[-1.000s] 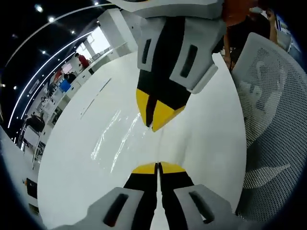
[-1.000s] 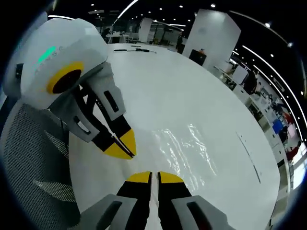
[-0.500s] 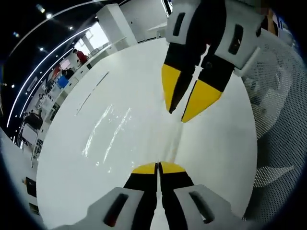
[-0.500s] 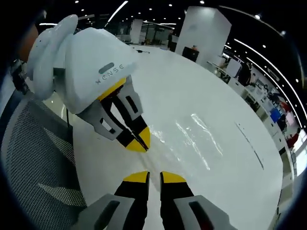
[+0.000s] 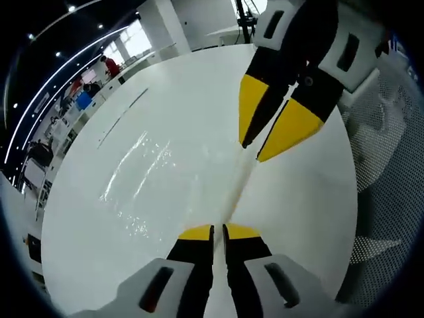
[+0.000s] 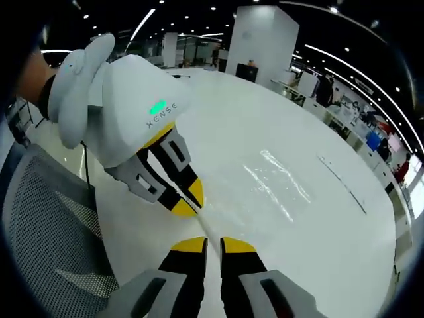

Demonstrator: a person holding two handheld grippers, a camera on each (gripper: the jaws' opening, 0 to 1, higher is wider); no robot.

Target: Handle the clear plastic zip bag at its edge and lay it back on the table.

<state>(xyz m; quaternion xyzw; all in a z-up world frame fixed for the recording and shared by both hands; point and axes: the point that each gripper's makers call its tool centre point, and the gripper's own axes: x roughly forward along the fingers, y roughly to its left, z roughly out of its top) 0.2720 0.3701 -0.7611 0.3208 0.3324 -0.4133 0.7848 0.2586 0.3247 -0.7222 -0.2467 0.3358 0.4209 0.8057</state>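
The clear plastic zip bag (image 5: 142, 175) lies flat on the white table (image 5: 311, 199), showing as glints and creases. One raised edge of it runs as a thin ridge into my left gripper (image 5: 219, 232), whose jaws are shut on that edge. My right gripper (image 5: 252, 151) hangs above the same ridge from the upper right, open, with nothing between its yellow fingertips (image 5: 250, 106). In the right gripper view the bag (image 6: 278, 185) shines on the table beyond my open right gripper (image 6: 213, 245). There my left gripper (image 6: 187, 201) points down at the bag's near edge.
A grey mesh chair (image 5: 387, 192) stands at the table's edge, seen also as the chair (image 6: 46, 238) in the right gripper view. Desks and people (image 5: 86, 93) fill the far background beside a white column (image 6: 265, 40). A thin dark line (image 6: 341, 182) marks the far tabletop.
My right gripper went from shut at the bag's edge to open and drew away from it. My left gripper stayed low at the edge, its jaws showing a slightly wider slit.
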